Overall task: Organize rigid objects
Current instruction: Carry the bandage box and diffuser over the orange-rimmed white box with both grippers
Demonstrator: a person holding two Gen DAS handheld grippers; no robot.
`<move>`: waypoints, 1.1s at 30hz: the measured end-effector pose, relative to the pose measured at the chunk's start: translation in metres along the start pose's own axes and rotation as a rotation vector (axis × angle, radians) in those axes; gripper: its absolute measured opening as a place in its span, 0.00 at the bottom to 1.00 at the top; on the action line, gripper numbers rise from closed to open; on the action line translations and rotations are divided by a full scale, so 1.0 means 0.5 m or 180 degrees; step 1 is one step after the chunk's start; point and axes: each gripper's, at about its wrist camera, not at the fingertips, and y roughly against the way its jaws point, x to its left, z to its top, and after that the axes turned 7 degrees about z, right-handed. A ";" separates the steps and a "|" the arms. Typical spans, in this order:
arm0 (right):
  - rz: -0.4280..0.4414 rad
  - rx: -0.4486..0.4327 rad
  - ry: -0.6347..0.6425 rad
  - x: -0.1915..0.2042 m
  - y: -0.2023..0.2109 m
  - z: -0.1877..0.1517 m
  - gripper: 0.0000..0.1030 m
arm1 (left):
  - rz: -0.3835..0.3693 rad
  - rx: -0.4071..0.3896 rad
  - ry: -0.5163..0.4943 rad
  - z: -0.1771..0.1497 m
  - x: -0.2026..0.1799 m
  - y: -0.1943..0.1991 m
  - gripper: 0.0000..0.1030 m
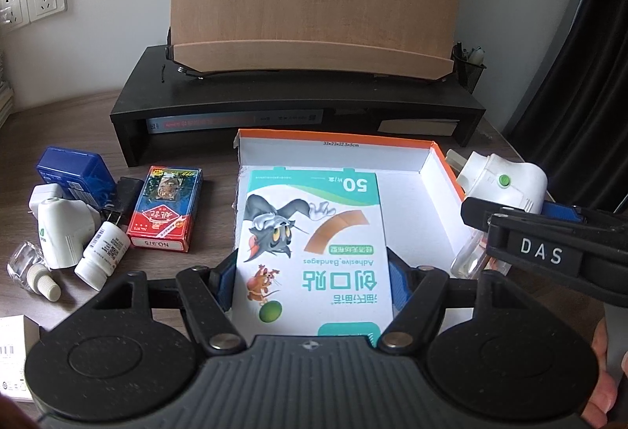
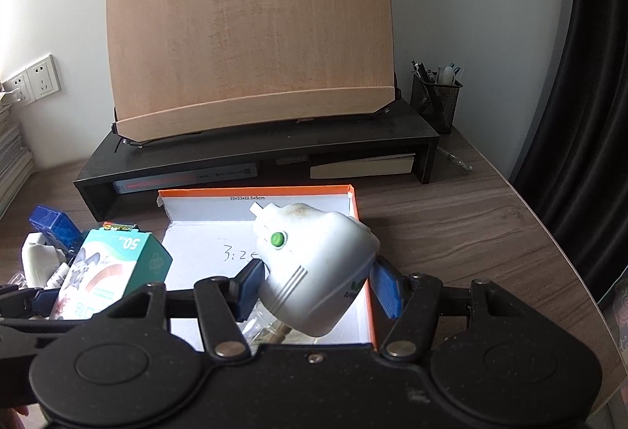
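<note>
My left gripper [image 1: 312, 282] is shut on a white and teal adhesive bandage box [image 1: 314, 232] and holds it over the left part of an open white box with an orange rim [image 1: 337, 136]. My right gripper [image 2: 318, 285] is shut on a white mosquito repellent plug-in with a green button [image 2: 314, 264], its clear bottle below, above the same orange-rimmed box [image 2: 255, 189]. The plug-in also shows in the left wrist view [image 1: 502, 181], and the bandage box in the right wrist view [image 2: 114, 268].
On the desk left of the box lie a red playing card pack [image 1: 165, 209], a blue case [image 1: 70, 170], another white plug-in [image 1: 59, 232], a small white bottle [image 1: 102, 252] and a clear bottle [image 1: 27, 264]. A black monitor stand [image 1: 298, 107] with a wooden board stands behind.
</note>
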 end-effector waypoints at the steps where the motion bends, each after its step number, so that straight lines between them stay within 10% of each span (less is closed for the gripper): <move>1: 0.0005 0.0001 0.0003 -0.001 -0.004 0.003 0.70 | 0.0003 0.0001 0.0004 0.001 -0.001 -0.002 0.70; 33: 0.0051 0.0207 0.0157 -0.007 -0.115 0.043 0.70 | 0.0020 0.0131 0.0049 0.029 -0.018 -0.088 0.70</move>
